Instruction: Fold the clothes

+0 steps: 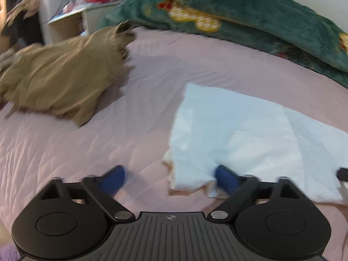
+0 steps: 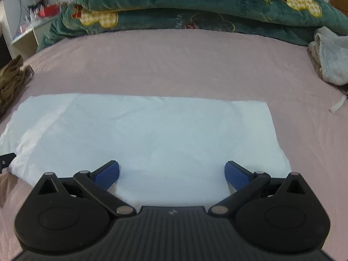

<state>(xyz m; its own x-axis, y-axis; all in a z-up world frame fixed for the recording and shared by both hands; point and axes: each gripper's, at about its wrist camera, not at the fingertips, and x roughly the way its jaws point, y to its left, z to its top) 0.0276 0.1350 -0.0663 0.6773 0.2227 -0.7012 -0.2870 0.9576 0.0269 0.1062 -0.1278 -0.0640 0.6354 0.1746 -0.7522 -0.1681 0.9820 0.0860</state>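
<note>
While the pink bedspread point(image 2: 174, 65) carried several garments, we judged the task to be partly complete, because only one item lay in a folded state. At the head of the bed, the green blanket point(image 2: 195, 4) was bunched and took no part in the work. To the left, the tan garment point(image 1: 58, 80) lay crumpled and unfolded, and at the far right a grey garment point(image 2: 330, 58) sat in a loose heap; we took both as remaining work. Nearest to us, the white garment point(image 2: 141, 134) lay flat on the bedspread as a long rectangle with fairly straight edges and a smooth top layer, although its left end showed rumpled, uneven layers point(image 1: 191, 174). We judged that one further fold across its length was probably still due. Our right gripper point(image 2: 171, 174) hovered over the near edge with its jaws spread wide and pinching nothing. Our left gripper point(image 1: 171, 179) was likewise spread, with one fingertip point(image 1: 225, 179) touching the rumpled end.
</note>
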